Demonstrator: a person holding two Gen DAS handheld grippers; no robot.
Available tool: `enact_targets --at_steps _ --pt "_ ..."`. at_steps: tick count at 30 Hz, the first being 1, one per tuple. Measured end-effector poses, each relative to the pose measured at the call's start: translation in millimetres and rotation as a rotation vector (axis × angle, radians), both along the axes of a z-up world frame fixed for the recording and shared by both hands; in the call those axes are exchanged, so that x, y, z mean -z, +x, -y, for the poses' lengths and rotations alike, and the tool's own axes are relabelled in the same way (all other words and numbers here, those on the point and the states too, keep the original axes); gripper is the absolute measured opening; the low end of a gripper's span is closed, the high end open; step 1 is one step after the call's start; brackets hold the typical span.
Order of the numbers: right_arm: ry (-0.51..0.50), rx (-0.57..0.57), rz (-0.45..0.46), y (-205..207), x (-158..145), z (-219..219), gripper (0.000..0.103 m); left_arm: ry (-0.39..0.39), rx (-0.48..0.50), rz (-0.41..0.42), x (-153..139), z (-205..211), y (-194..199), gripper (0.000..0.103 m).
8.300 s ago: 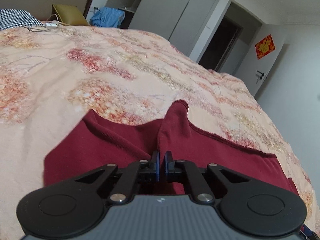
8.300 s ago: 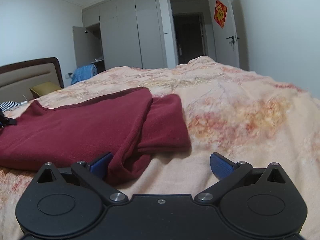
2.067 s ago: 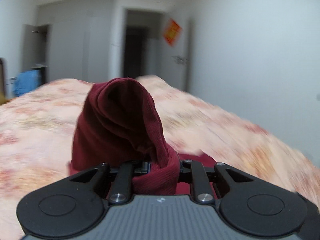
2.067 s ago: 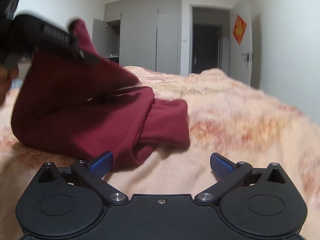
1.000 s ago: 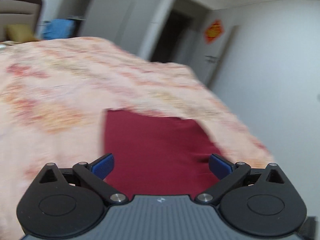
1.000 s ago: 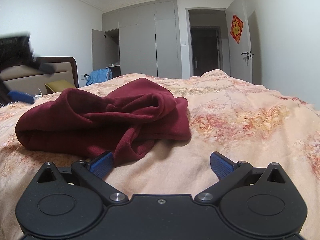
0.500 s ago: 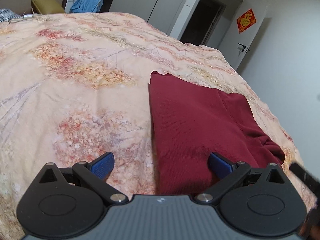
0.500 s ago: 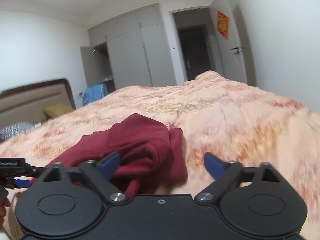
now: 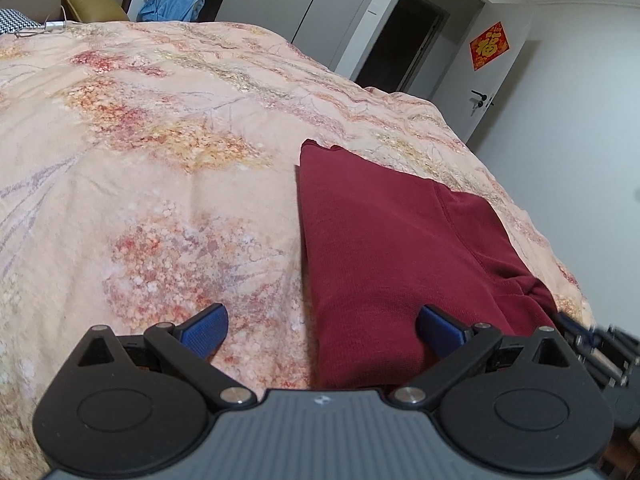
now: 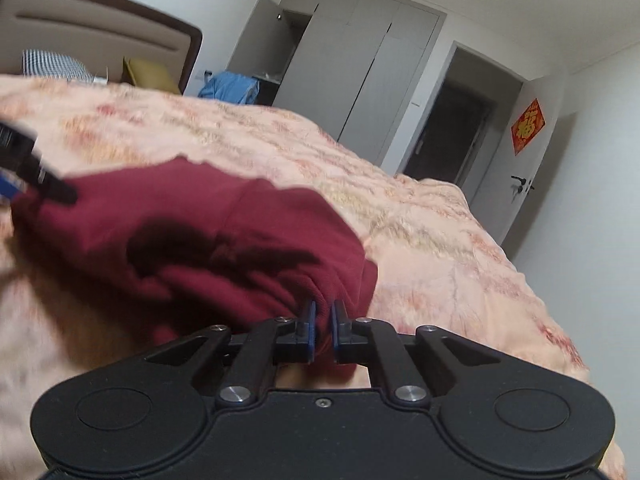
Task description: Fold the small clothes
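On the floral bedspread (image 9: 168, 168) we find the maroon garment (image 9: 384, 248) lying folded lengthwise. Our left gripper (image 9: 322, 326) hovers spread wide and empty over its near edge, one pad on either side of the fold, likely lining up a grasp. Our right gripper (image 10: 322, 330) is pinched on the bunched end, probably to fold it over.

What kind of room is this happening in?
A home bedroom, most likely: a large bed with a floral bedspread, a padded headboard, and tall built-in wardrobes by the doorway.
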State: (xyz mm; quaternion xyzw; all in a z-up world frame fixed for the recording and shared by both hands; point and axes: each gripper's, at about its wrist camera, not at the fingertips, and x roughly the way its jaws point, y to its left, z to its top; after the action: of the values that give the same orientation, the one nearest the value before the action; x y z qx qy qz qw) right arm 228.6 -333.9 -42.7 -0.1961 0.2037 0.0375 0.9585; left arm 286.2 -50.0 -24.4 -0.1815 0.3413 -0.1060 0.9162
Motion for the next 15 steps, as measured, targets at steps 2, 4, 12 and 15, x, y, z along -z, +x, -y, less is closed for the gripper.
enact_targets --at_steps 2,4,12,15 --pt "0.022 0.014 -0.022 -4 5 5 0.007 0.001 0.002 0.000 0 0 0 0.103" --pt "0.082 0.016 -0.022 -8 2 11 0.007 0.004 0.002 0.000 0 1 0 0.103" --pt "0.338 0.051 0.003 -4 -25 38 0.062 0.013 -0.001 0.006 2 3 -2 0.103" --pt "0.434 0.097 0.003 13 -33 46 0.078 0.011 -0.001 0.006 2 3 -2 0.103"
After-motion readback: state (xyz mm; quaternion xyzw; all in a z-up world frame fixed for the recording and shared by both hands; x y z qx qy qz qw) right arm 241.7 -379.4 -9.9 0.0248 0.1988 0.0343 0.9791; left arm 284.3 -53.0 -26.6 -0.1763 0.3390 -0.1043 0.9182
